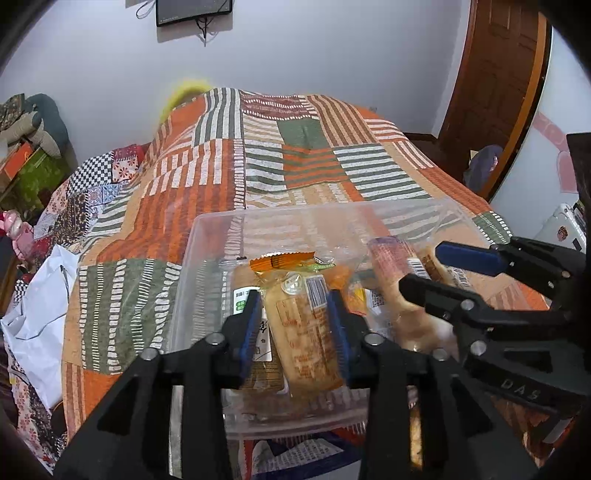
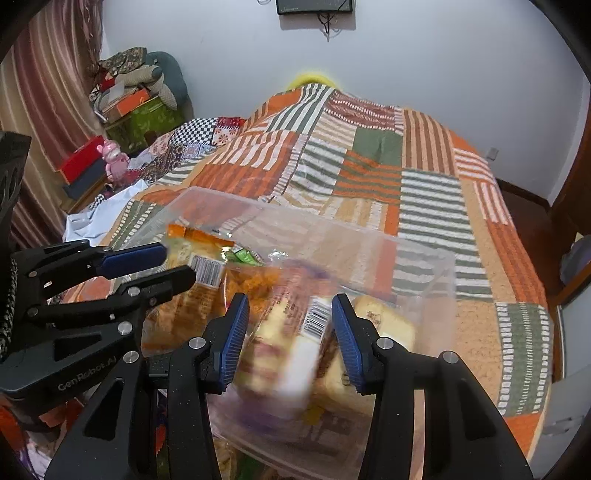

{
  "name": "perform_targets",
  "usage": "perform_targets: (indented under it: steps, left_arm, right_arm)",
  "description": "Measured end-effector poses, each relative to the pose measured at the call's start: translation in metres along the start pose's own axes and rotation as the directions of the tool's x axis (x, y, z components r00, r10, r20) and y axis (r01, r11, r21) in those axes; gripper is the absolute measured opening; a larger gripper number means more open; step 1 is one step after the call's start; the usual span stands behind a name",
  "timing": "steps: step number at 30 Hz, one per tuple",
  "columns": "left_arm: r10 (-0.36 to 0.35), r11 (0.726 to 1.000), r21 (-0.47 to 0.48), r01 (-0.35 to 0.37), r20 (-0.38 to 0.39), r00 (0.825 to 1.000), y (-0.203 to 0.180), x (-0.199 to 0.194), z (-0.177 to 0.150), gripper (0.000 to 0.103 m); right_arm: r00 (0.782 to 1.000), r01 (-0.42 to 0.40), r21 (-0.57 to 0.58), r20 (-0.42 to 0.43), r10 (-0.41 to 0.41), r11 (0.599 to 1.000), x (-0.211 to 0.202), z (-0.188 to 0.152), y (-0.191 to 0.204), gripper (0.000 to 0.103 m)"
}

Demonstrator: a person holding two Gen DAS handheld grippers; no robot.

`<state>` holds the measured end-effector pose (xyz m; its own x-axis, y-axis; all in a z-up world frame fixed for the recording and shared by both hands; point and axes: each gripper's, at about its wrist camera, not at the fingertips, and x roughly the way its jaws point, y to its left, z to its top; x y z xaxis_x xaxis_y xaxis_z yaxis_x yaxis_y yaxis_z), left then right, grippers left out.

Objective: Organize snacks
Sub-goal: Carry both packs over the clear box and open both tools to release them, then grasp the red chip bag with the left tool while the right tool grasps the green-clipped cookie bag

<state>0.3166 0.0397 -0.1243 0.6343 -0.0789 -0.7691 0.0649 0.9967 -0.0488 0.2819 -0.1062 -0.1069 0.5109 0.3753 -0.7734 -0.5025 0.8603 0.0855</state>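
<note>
1. Patchwork bedspread (image 1: 295, 155) in orange, green and cream stripes covers the bed that fills the room, with a pale wall behind it and a dark screen (image 1: 194, 11) hung high on that wall.
2. Off the bed's left edge lies a white plastic bag (image 1: 40, 317), and farther left a pile of boxes and cushions sits in the corner.
3. Near the foot of the bed rests a clear plastic bin (image 1: 207, 236), where the snacks are: several wrapped packets lie inside it.
4. Over the bin's left half hangs the left gripper (image 1: 295, 325). Its blue-padded fingers (image 1: 246, 332) stand narrowly apart, one on each side of a long tan snack packet (image 1: 303, 339) with an orange crimped end and a barcode. The pads sit right at the packet's edges; I cannot tell for sure whether they press on it.
5. Beside it, over the bin's right half, is the right gripper (image 2: 291, 339). Its fingers (image 2: 234, 339) are also narrowly apart, straddling a blurred pale packet (image 2: 291, 350) with a barcode label. There appears to be some slack on both sides of that packet, though the blur keeps me from being certain.
6. To the right of that packet, a yellow sponge-cake slice in a wrapper (image 2: 384, 317) lies against the bin's right wall.
7. At the far right stands a brown wooden door (image 1: 498, 74).
</note>
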Motion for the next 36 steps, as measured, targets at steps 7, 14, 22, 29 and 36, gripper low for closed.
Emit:
perform_targets:
  steps: [7, 14, 22, 29, 36]
  left_arm:
    - [0.059, 0.998, -0.039, -0.056, 0.083, 0.995, 0.004, -0.034, 0.0, 0.064]
    - [0.062, 0.997, -0.045, -0.056, 0.139, 0.988, 0.0, -0.075, -0.007, 0.075]
    - [0.051, 0.998, -0.033, -0.046, 0.172, 0.984, -0.013, -0.117, -0.032, 0.087]
    - [0.025, 0.999, -0.025, -0.022, 0.141, 0.99, -0.025, -0.13, -0.065, 0.091]
    - [-0.017, 0.999, -0.036, 0.02, 0.08, 0.997, -0.036, -0.121, -0.095, 0.091]
  right_arm:
    - [0.997, 0.037, -0.011, 0.065, -0.036, 0.999, -0.025, 0.001, 0.003, 0.06]
    - [0.991, 0.036, -0.006, 0.125, -0.035, 0.999, -0.06, -0.005, 0.006, 0.061]
    - [0.983, 0.026, -0.002, 0.18, -0.026, 1.0, -0.096, -0.023, 0.01, 0.062]
    - [0.977, 0.026, 0.021, 0.211, -0.03, 0.999, -0.118, -0.049, 0.002, 0.066]
    - [0.981, 0.024, 0.049, 0.19, -0.033, 0.999, -0.122, -0.078, -0.01, 0.067]
